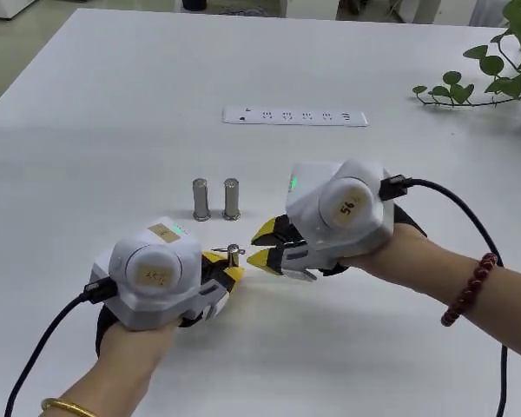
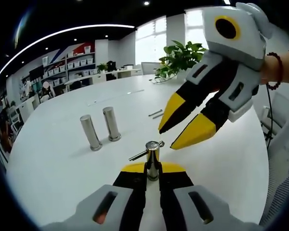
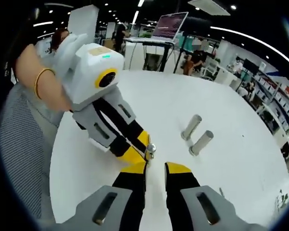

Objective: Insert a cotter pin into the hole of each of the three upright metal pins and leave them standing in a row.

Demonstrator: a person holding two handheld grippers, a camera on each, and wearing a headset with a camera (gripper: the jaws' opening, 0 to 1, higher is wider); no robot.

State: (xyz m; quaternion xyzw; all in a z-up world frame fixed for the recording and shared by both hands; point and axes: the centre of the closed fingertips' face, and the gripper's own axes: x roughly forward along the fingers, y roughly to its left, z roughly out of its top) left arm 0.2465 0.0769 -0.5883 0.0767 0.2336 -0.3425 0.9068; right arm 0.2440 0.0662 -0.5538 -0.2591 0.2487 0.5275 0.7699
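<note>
Table [image 1: 113,104] is only the base here. Your left gripper [image 1: 226,265] pinches the third metal pin [image 2: 152,161] low on the shaft, likely to keep it upright. Right gripper [image 1: 253,248] sits just beside the pin's top, jaws spread, empty. Other two metal pins [image 1: 201,199] stand nearby. Cotter pin [image 2: 138,155] is through the hole.

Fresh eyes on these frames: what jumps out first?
Mid-table, the left gripper clamps an upright metal pin with a cotter pin through its top, while the open, yellow-tipped right gripper points at it. Just behind, two more metal pins stand side by side.
</note>
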